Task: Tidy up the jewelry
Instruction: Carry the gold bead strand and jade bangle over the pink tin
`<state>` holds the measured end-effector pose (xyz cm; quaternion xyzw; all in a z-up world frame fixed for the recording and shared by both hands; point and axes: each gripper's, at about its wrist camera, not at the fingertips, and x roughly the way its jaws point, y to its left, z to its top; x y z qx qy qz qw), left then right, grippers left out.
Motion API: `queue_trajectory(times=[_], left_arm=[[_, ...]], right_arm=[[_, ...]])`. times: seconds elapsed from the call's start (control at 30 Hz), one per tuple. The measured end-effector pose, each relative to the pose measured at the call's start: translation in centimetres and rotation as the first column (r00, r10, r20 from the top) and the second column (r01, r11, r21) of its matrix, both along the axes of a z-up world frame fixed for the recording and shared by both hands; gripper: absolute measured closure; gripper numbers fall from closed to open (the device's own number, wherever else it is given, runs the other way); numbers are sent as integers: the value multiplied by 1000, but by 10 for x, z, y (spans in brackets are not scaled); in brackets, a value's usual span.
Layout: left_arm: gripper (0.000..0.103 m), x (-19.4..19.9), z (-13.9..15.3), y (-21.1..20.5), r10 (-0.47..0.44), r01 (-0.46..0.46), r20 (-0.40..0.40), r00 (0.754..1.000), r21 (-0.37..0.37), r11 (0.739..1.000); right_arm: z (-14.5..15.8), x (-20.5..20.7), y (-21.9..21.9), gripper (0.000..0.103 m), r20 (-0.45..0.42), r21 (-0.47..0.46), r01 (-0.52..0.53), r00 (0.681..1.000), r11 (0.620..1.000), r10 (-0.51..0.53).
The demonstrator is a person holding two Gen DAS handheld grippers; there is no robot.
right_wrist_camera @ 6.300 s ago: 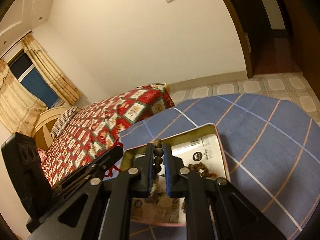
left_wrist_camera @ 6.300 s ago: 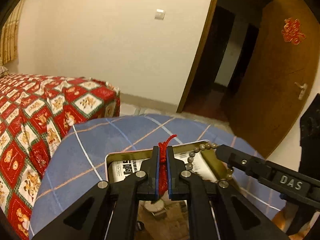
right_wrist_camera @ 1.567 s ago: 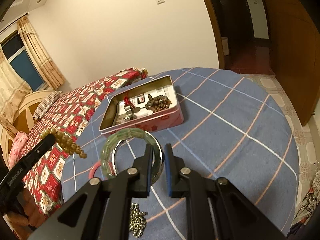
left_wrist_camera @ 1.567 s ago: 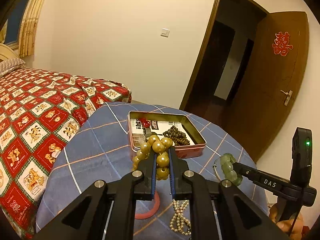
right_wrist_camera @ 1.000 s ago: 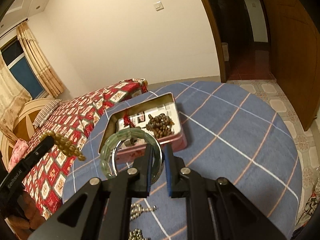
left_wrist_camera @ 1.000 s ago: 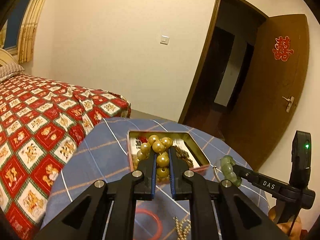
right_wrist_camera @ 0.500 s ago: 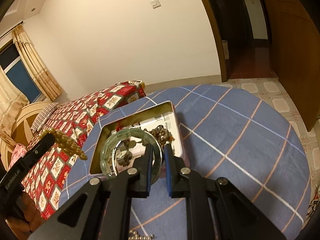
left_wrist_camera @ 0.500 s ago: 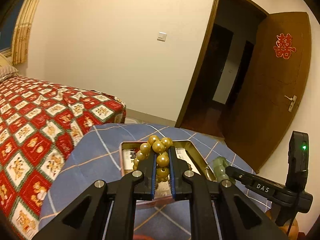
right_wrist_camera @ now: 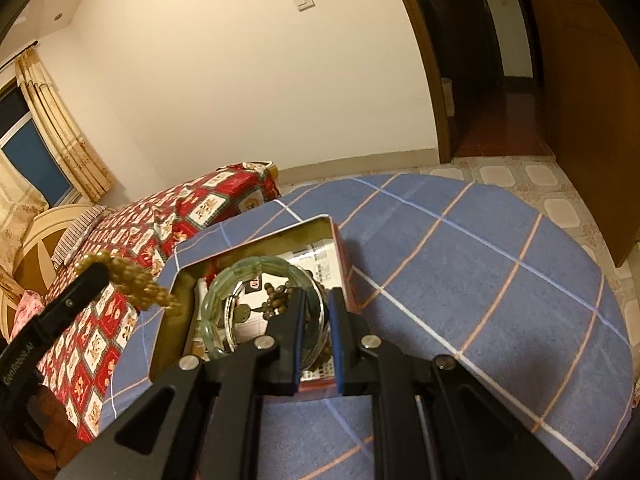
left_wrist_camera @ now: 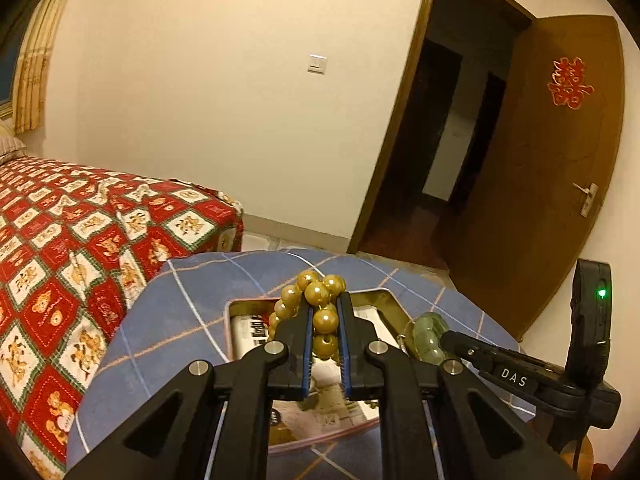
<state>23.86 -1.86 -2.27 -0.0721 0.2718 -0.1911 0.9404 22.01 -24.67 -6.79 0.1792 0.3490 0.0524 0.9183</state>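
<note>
My left gripper [left_wrist_camera: 325,304] is shut on a yellow bead bracelet [left_wrist_camera: 316,294] and holds it above the open tin box [left_wrist_camera: 384,300]. My right gripper [right_wrist_camera: 318,300] is shut on a green jade bangle [right_wrist_camera: 224,284], also above the tin box [right_wrist_camera: 340,248]. A brown bead string [right_wrist_camera: 276,300] lies inside the tin. In the left wrist view the right gripper [left_wrist_camera: 436,338] with the bangle [left_wrist_camera: 428,334] is at the right. In the right wrist view the left gripper [right_wrist_camera: 100,274] with the yellow beads [right_wrist_camera: 140,280] is at the left.
The tin sits on a round table with a blue checked cloth [right_wrist_camera: 460,264]. A bed with a red patterned cover [left_wrist_camera: 80,224] stands to the left. An open brown door [left_wrist_camera: 560,168] is at the right.
Both grippers have moved forward with their bracelets until they hang over the tin. The loose jewelry on the cloth has dropped out of view.
</note>
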Motion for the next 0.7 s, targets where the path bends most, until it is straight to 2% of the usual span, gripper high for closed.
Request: queue_trajectory(times=[0.27,0.7], left_arm=[[93,5,10,17,48,-47,36,998,-20,999],[93,23,-2,17,51,-51,12,999,-48,998]], right_arm=[[-2,9,-3,88,6,5,6,1000,1000,-6],[-2,28,-2,88,11,8,12,1000,1000,-12]])
